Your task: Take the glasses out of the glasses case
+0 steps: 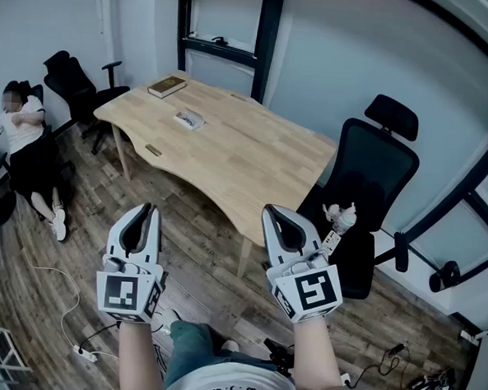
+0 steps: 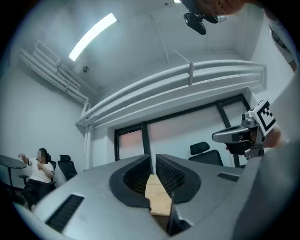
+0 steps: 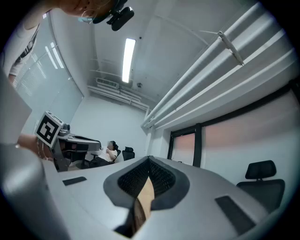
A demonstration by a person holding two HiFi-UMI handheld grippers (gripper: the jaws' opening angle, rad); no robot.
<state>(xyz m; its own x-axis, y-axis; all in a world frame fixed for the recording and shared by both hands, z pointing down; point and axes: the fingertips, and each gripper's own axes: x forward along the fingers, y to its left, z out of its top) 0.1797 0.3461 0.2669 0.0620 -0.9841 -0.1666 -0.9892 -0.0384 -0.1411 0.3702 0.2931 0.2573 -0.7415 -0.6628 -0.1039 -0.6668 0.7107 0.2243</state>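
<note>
On the wooden table (image 1: 254, 166) lies a small pale object (image 1: 189, 119) that may be the glasses case; it is too small to tell. Both grippers are held up near the person's body, well short of the table. My left gripper (image 1: 150, 209) has its jaws together with nothing between them, also seen as the left gripper (image 2: 152, 157) in its own view. My right gripper (image 1: 269, 210) is likewise shut and empty, and its own view shows the right gripper (image 3: 149, 159) with jaws meeting. Both gripper views look up at ceiling and windows, not at the table.
A brown book (image 1: 166, 86) lies at the table's far corner and a small dark item (image 1: 153, 150) near its left edge. A black office chair (image 1: 368, 189) with a small figure (image 1: 339, 214) stands right. A person (image 1: 21, 135) sits at far left. Cables (image 1: 78, 349) lie on the floor.
</note>
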